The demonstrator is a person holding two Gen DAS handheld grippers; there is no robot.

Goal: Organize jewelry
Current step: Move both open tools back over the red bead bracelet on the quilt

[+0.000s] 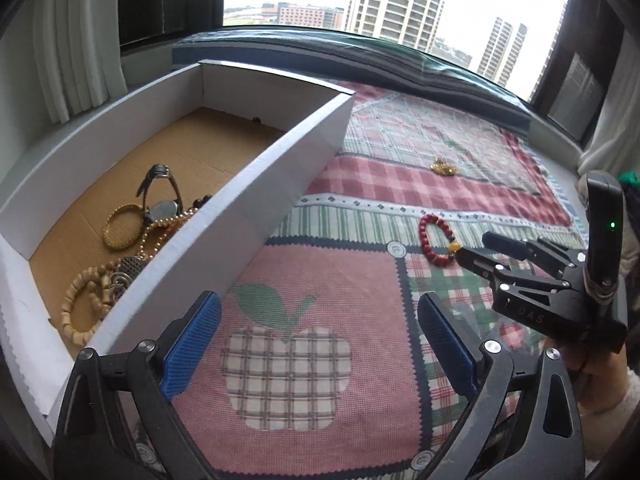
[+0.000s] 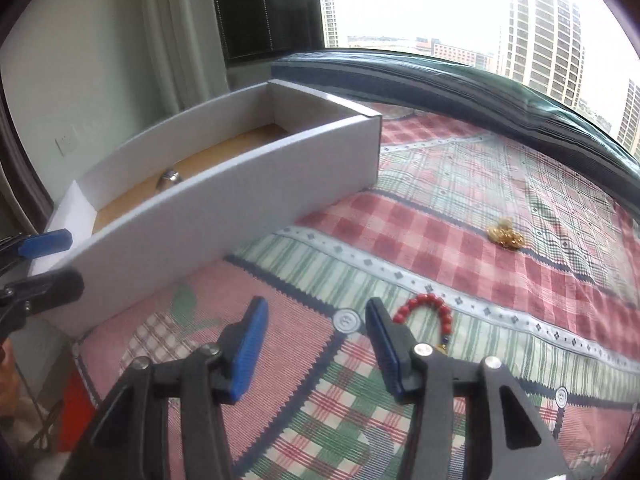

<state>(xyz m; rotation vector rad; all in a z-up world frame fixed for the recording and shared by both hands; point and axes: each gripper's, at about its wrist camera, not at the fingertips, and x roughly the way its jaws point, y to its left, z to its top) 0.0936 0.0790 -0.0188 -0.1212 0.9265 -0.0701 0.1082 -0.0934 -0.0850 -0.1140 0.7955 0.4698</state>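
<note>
Beside box wall (image 1: 224,216): both grippers (image 1: 320,344) (image 2: 316,340) agape, red bracelet (image 2: 428,312) adjacent right.

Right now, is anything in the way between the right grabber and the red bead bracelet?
No, nothing visible blocks it. The right gripper is open, and the red bead bracelet lies flat on the quilt just past its right-hand pad. To reach the white box, though, the bracelet must be lifted over the box's near wall.

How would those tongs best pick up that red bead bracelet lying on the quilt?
Probably from above. The red bead bracelet lies flat on the quilt, so pinch across one stretch of the bead ring, one finger inside the loop and one outside. The open right tongs sit just left of it, so shift right first.
</note>
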